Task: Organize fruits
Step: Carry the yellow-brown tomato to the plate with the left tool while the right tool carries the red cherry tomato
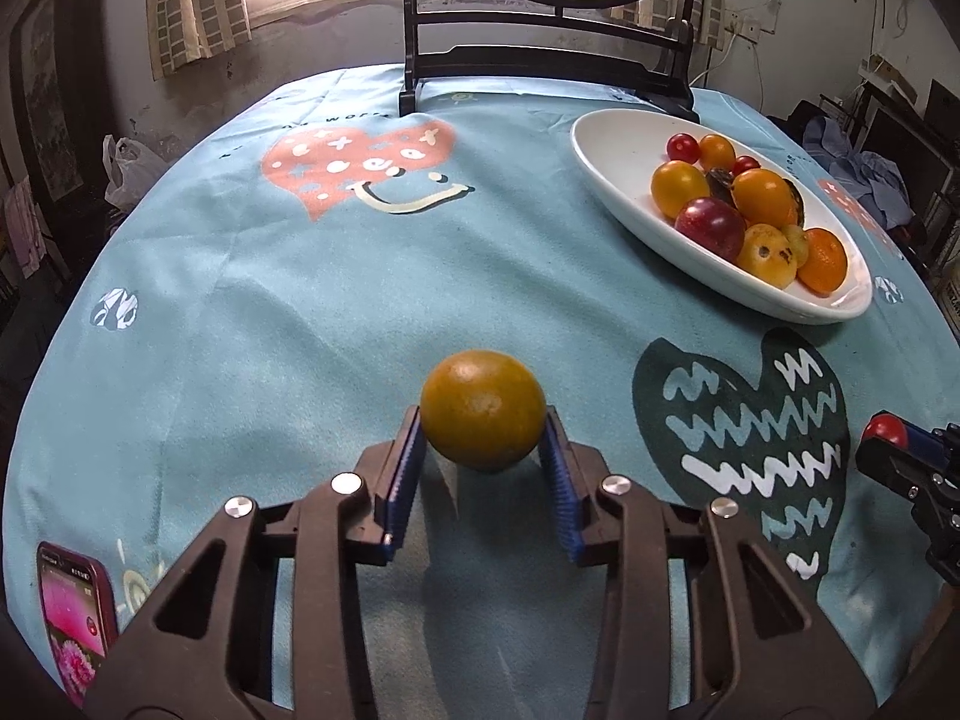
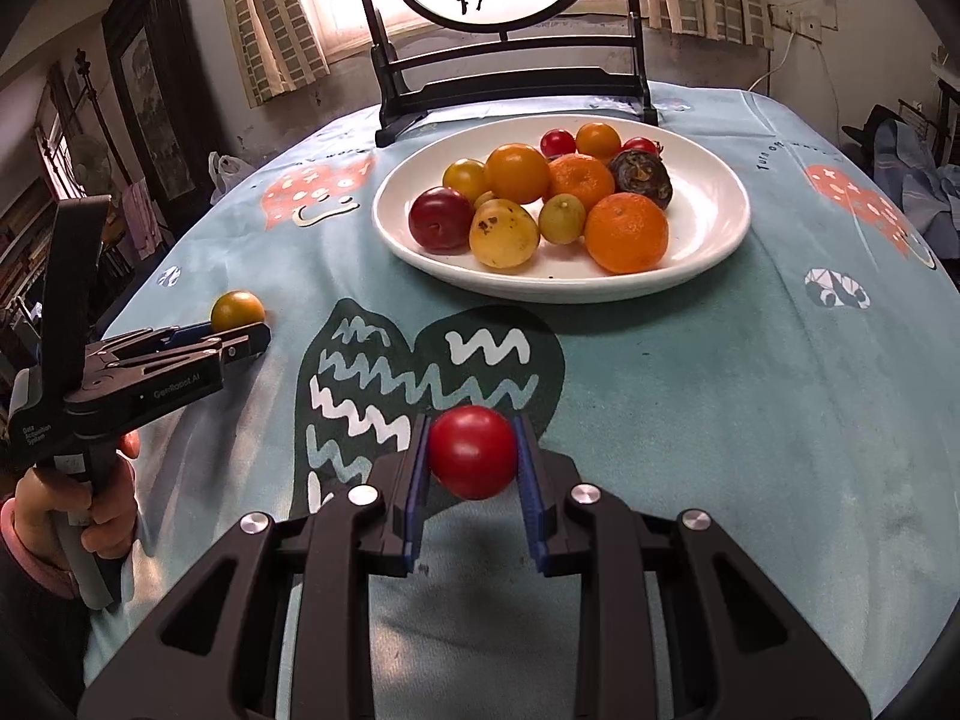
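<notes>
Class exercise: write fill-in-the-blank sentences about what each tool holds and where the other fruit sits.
1. The left tool grips a yellow-green ____ fruit.
2. The right tool grips a ____ tomato.
3. The other fruit sits in a ____ dish.
4. The tablecloth is mainly light ____.

Missing words: round; red; white; blue

The left claw (image 2: 240, 341) body reads "GenRobot.AI" — and "Data Acquisition System" on its grip.
</notes>
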`<state>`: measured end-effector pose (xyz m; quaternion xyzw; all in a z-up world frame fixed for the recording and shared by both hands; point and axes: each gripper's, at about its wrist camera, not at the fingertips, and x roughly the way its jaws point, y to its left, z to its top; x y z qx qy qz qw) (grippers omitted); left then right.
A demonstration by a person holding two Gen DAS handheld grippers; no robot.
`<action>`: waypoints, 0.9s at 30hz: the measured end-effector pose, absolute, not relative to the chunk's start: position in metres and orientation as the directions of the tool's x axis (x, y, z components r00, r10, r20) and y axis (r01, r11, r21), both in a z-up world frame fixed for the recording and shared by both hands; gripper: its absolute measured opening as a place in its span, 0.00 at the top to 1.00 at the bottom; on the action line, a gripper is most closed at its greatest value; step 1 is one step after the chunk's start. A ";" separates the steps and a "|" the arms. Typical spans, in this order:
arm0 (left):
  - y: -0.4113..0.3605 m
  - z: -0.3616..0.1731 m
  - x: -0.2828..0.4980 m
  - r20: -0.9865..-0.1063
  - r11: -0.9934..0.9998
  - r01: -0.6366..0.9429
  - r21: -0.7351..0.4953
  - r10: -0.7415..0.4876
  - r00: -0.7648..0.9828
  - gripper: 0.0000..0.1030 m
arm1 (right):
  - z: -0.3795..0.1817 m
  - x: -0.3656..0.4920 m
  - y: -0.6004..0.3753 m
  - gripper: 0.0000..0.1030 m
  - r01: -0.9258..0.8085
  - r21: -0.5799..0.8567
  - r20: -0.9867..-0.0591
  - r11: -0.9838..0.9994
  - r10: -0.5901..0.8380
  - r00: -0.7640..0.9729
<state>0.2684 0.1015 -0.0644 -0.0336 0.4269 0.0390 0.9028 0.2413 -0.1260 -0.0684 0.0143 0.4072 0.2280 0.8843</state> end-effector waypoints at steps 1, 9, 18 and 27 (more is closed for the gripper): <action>0.099 -0.063 0.264 -0.771 0.995 -0.094 -0.036 0.032 0.636 0.62 | -0.067 0.238 -0.129 0.74 -0.390 0.214 -0.708 0.895 0.418 0.569; 0.065 -0.030 0.230 -0.701 0.987 0.004 -0.162 -0.118 0.703 0.62 | -0.047 0.224 -0.142 0.74 -0.412 0.291 -0.641 0.863 0.496 0.586; 0.026 0.018 0.274 -0.663 0.978 0.121 -0.172 -0.206 0.720 0.62 | -0.012 0.253 -0.147 0.73 -0.414 0.285 -0.591 0.864 0.499 0.634; 0.007 0.015 0.391 -0.711 0.986 0.103 -0.133 -0.167 0.683 0.62 | -0.001 0.305 -0.166 0.74 -0.362 0.303 -0.578 0.882 0.472 0.666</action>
